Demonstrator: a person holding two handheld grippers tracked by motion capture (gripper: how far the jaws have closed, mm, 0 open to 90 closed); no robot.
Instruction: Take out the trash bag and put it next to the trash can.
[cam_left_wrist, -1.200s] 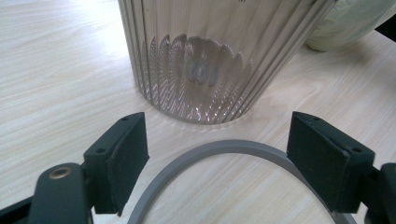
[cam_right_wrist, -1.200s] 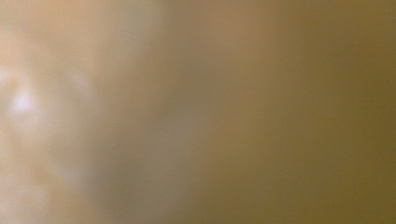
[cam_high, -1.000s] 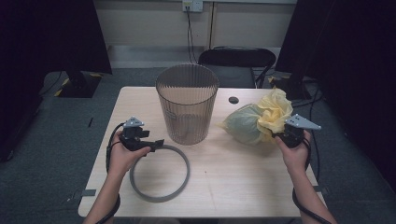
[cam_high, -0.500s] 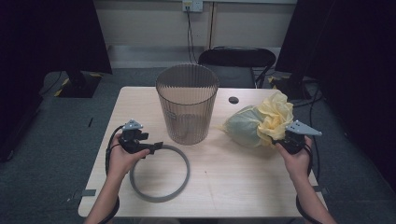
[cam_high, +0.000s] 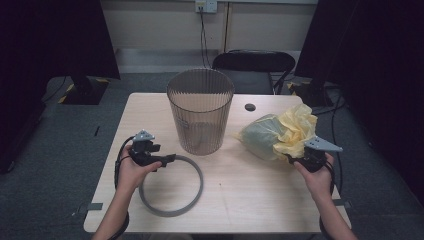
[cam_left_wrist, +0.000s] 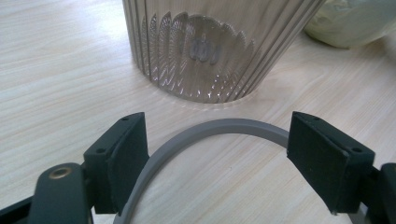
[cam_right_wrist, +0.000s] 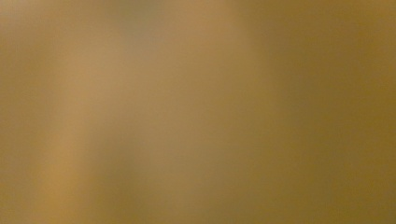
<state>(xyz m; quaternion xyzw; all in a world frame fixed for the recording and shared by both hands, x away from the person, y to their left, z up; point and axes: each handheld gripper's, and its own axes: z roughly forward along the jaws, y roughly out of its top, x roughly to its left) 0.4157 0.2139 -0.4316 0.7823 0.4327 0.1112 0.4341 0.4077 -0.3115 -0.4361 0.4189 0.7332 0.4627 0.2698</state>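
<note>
- Left gripper (cam_high: 167, 159) is sitting low on the table (cam_high: 250, 200), jaws spread wide w/ the grey ring (cam_high: 172, 185) lying between them; in the left gripper view the ring's arc (cam_left_wrist: 219, 130) is passing across the gap, running close by the one pad and behind the other, but not pinched.
- Ring is lying flat on the tabletop, its far edge just beside the foot of the ribbed bin (cam_high: 200, 115); the rest is curving back toward the person's side.
- Bin is standing upright near the table's middle, just beyond the left gripper; in the left gripper view its wall (cam_left_wrist: 210, 46) is rising right behind the ring.
- Right gripper (cam_high: 295, 159) is resting at the near-right edge of the yellow bag (cam_high: 280, 132), tips buried in the crumpled yellow film.
- Its jaws have just been opening; bag material is lying around them, but can't tell whether the pads are pressing on it, since the tips are hidden.
- Right gripper view is giving a blurred yellow-brown sheet (cam_right_wrist: 196, 112) right against the lens, i.e. the bag's film.
- Bag is lying on the table to the right of the bin, apart from it, greenish bulk toward the bin, yellow ruffle toward the right gripper.
</note>
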